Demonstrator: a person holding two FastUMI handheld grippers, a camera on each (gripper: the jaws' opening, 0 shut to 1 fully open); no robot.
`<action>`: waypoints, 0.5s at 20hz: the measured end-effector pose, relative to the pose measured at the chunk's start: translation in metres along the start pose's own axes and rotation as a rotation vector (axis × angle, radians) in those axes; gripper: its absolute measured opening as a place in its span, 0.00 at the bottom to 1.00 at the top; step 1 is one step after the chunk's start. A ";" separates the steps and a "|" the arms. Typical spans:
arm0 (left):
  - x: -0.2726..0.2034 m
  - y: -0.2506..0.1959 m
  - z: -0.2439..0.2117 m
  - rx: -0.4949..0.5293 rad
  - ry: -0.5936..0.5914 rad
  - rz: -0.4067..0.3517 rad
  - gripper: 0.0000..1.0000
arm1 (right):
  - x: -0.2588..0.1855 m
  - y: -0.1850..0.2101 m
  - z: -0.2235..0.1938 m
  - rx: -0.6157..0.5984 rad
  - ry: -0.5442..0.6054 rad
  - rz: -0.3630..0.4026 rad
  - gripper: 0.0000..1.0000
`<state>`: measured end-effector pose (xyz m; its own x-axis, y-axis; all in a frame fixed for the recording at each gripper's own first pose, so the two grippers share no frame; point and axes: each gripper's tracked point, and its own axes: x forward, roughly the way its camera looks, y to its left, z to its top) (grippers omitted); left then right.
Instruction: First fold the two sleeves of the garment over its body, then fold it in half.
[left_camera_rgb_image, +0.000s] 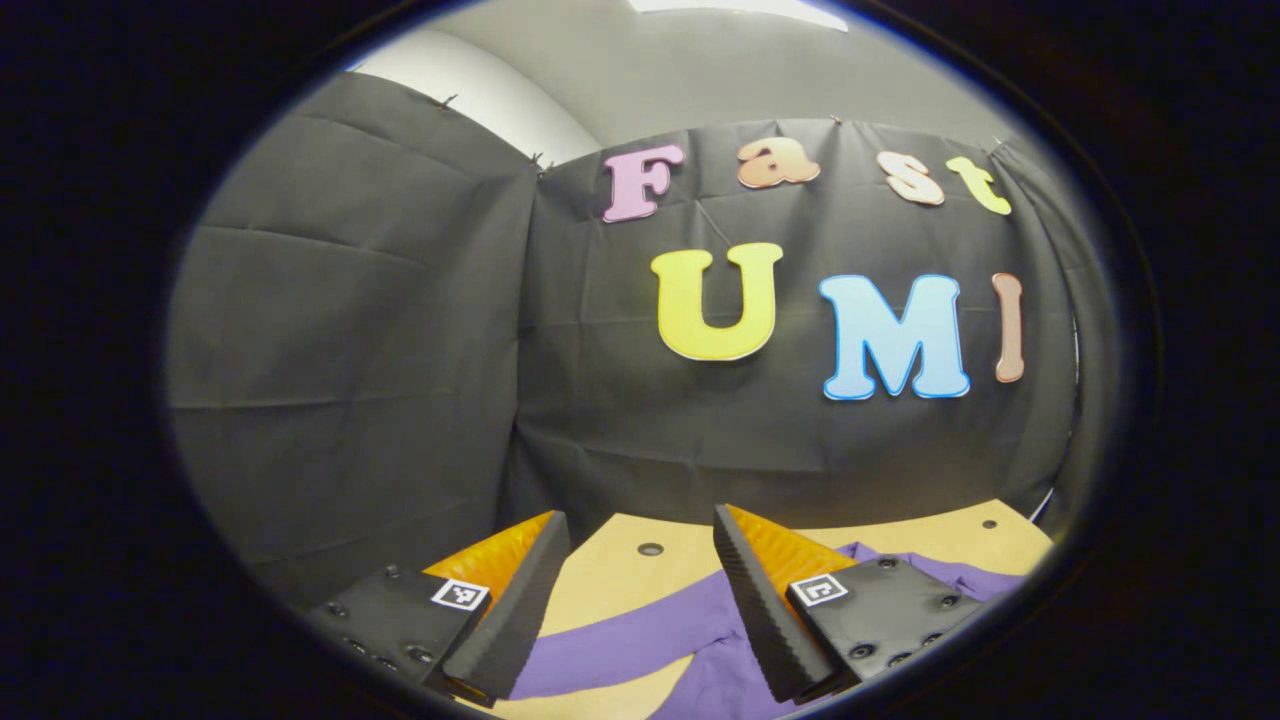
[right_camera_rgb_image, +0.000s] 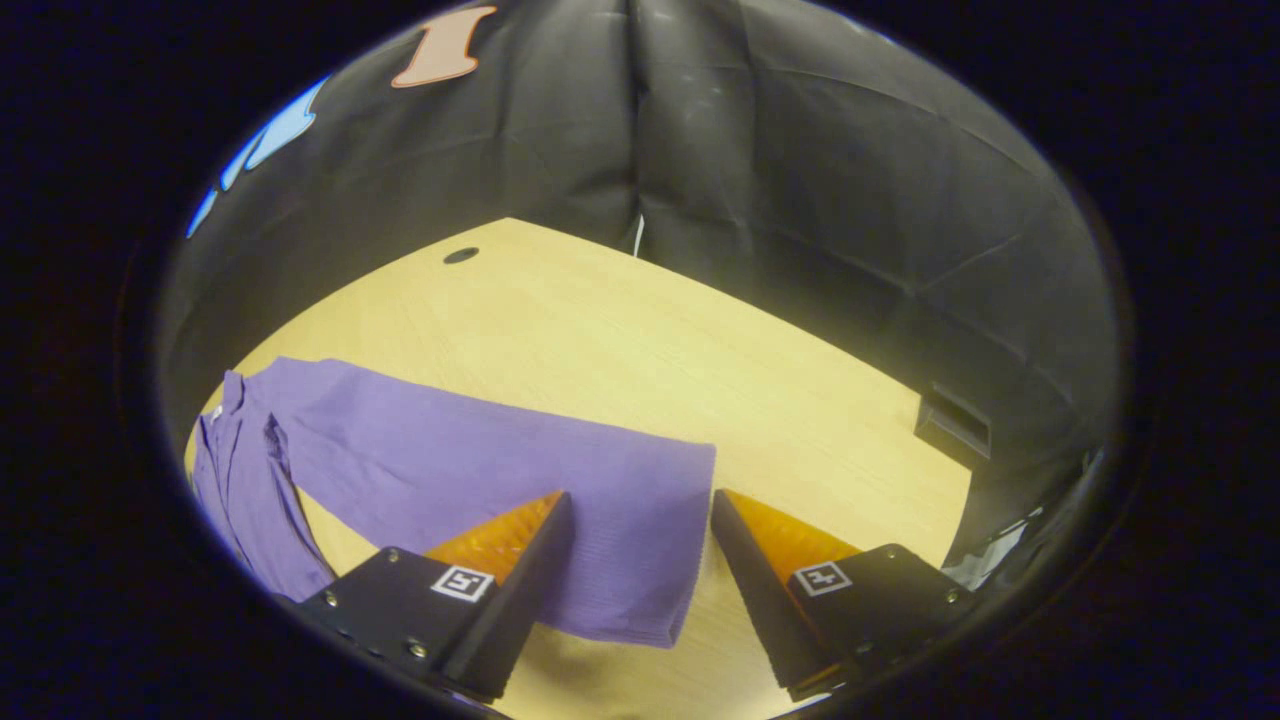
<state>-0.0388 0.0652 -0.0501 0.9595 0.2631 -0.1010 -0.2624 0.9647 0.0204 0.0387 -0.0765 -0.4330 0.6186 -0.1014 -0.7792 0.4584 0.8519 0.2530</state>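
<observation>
A purple garment (right_camera_rgb_image: 430, 460) lies flat on the light wooden table (right_camera_rgb_image: 700, 350). In the right gripper view one sleeve (right_camera_rgb_image: 560, 490) stretches out to the right, its cuff end lying below my right gripper (right_camera_rgb_image: 640, 510), which hovers open above it. The garment's body (right_camera_rgb_image: 240, 480) lies at the left edge of that view. In the left gripper view another purple sleeve (left_camera_rgb_image: 630, 640) runs across the table below my left gripper (left_camera_rgb_image: 640, 530), which is open and holds nothing, with more purple cloth (left_camera_rgb_image: 950, 572) to the right of it.
Black cloth walls close the booth behind and beside the table. Round holes (right_camera_rgb_image: 461, 255) (left_camera_rgb_image: 650, 549) are set in the tabletop near its back edge. A dark box (right_camera_rgb_image: 955, 425) sits at the table's far right edge. Bare tabletop lies beyond the sleeve.
</observation>
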 end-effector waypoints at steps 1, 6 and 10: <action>0.000 0.000 0.001 0.003 -0.002 -0.002 0.93 | 0.001 0.003 -0.001 -0.011 0.004 0.012 0.93; -0.003 0.002 0.000 0.010 -0.004 -0.009 0.93 | 0.002 0.018 0.001 -0.044 -0.008 0.043 0.37; -0.003 0.004 -0.004 0.001 -0.004 -0.018 0.93 | 0.004 0.019 0.006 -0.051 0.002 0.038 0.08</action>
<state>-0.0426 0.0682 -0.0533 0.9644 0.2458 -0.0973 -0.2450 0.9693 0.0200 0.0533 -0.0637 -0.4276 0.6333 -0.0677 -0.7710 0.4014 0.8804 0.2524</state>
